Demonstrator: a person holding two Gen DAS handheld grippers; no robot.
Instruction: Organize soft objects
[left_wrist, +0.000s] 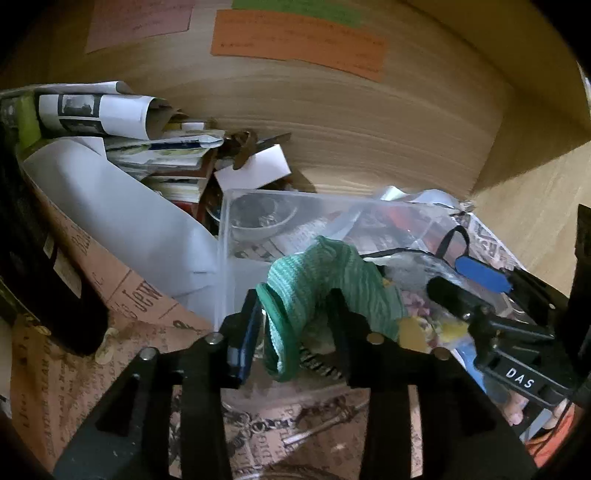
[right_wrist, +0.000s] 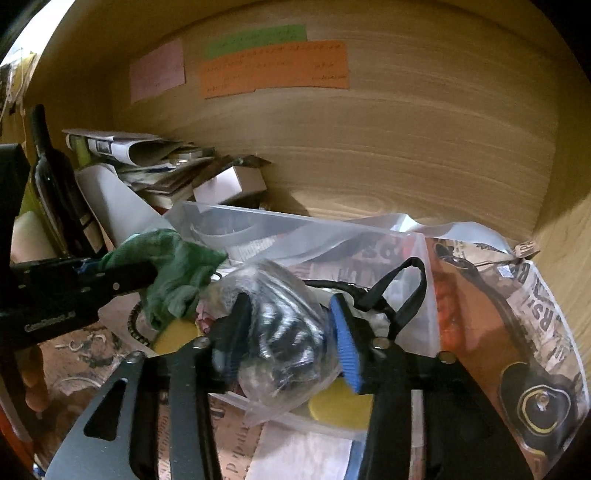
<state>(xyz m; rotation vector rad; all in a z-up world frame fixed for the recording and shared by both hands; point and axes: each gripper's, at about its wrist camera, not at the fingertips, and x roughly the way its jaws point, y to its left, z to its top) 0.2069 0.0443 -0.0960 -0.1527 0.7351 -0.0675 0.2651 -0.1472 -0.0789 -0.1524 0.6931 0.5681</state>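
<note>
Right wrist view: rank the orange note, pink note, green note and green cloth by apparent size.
1. Orange note
2. Green cloth, though nearness to the camera inflates it
3. Pink note and green note: too alike to rank
</note>
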